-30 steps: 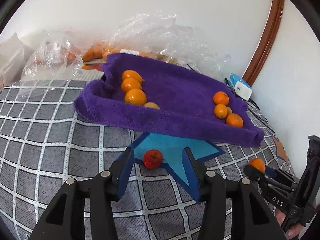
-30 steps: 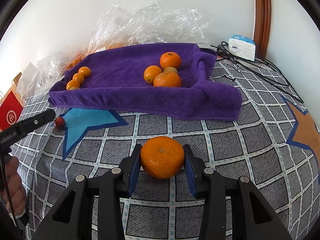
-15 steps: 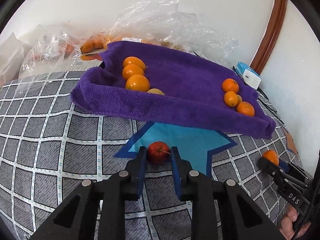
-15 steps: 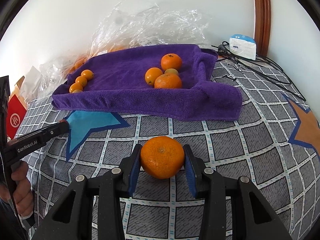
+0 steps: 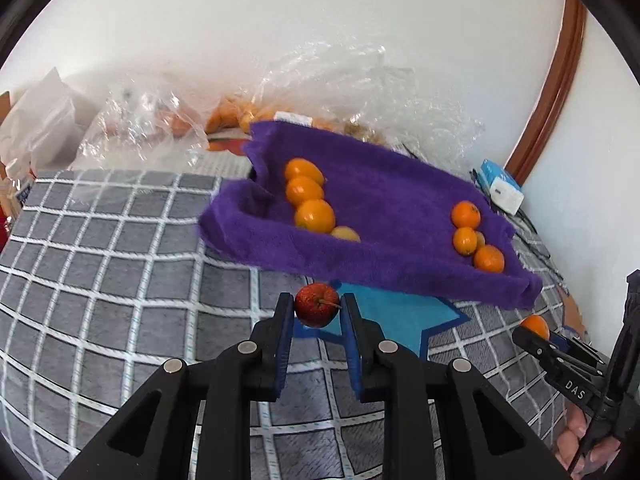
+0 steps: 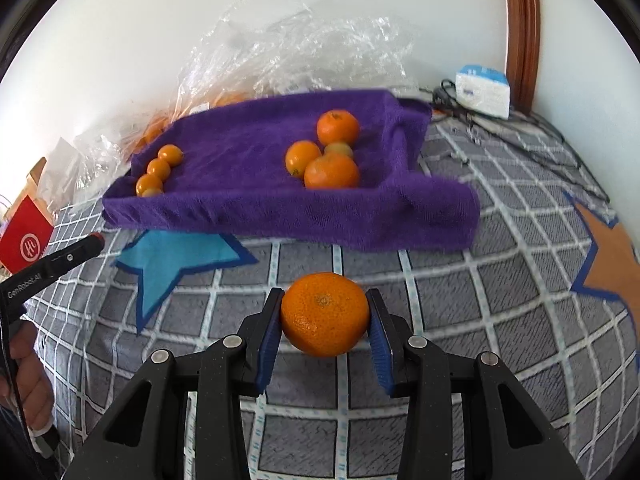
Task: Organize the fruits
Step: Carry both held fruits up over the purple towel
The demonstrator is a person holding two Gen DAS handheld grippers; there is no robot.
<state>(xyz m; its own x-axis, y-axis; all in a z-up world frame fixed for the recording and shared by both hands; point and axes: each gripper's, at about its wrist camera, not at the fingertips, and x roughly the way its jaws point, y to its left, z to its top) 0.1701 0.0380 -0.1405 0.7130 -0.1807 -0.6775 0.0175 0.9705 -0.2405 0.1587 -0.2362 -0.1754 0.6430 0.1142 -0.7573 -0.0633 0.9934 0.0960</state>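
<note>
My left gripper (image 5: 316, 309) is shut on a small red fruit (image 5: 316, 305) and holds it above the checked cloth, just in front of the purple towel tray (image 5: 384, 196). My right gripper (image 6: 325, 314) is shut on a large orange mandarin (image 6: 325, 314), also in front of the tray (image 6: 248, 160). The tray holds a row of small oranges (image 5: 310, 200) at its left end and a cluster of mandarins (image 5: 476, 236) at its right end. The right gripper with its mandarin shows at the right edge of the left wrist view (image 5: 536, 326).
Clear plastic bags with more oranges (image 5: 236, 116) lie behind the tray by the wall. A blue and white box (image 6: 484, 90) and cables lie at the back right. A red carton (image 6: 26, 238) stands at the left. A blue star patch (image 6: 176, 256) marks the cloth.
My left gripper closed on the red fruit and lifted it off the blue star. My right gripper kept its hold on the mandarin and barely moved.
</note>
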